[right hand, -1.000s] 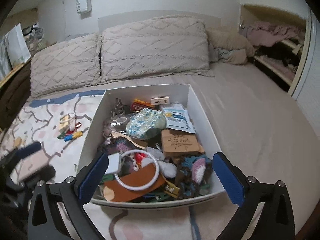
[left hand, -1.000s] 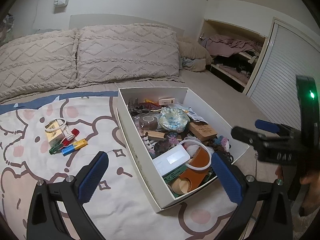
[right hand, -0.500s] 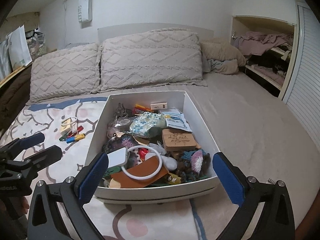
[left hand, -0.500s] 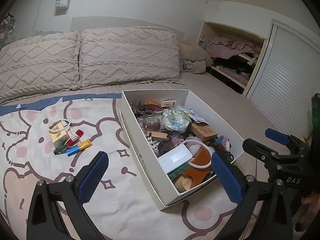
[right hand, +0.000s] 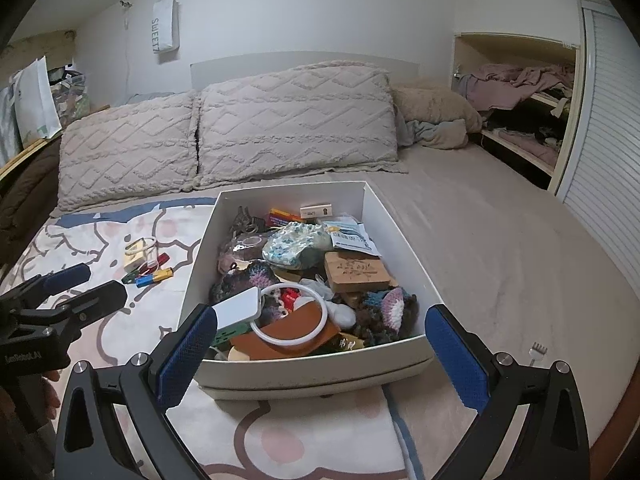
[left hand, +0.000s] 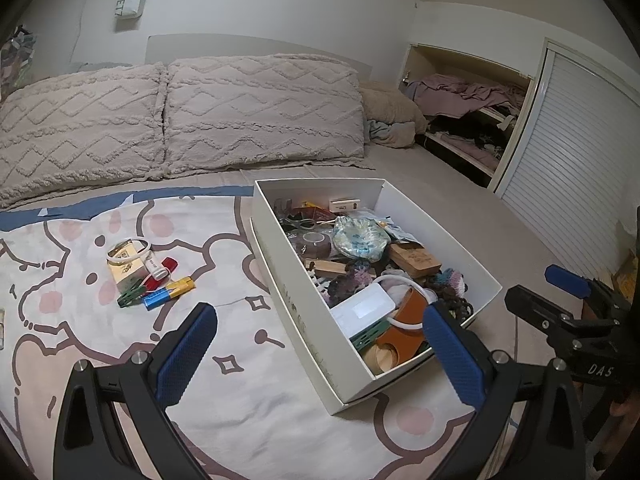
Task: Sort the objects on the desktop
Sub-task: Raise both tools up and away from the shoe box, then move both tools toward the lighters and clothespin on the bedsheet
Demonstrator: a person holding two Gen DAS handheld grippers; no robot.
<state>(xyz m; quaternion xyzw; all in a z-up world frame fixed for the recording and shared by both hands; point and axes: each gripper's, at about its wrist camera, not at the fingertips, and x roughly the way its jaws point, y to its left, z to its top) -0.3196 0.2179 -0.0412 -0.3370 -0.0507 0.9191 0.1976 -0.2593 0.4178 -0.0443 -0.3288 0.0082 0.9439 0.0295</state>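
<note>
Both grippers, left gripper (left hand: 316, 354) and right gripper (right hand: 320, 354), hang spread wide and empty short of the white box (right hand: 308, 372) on the bed. Crammed contents could snag: lifting the white ring (right hand: 294, 314) risks dragging its neighbours out.

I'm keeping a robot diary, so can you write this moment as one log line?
left gripper: open, empty | right gripper: open, empty | white box: full of clutter | small pile: on blanket, left of box

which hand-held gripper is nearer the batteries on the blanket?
Left. The left hand-held gripper hovers just short of the batteries; the right hand-held gripper faces the white box beside them.
</note>
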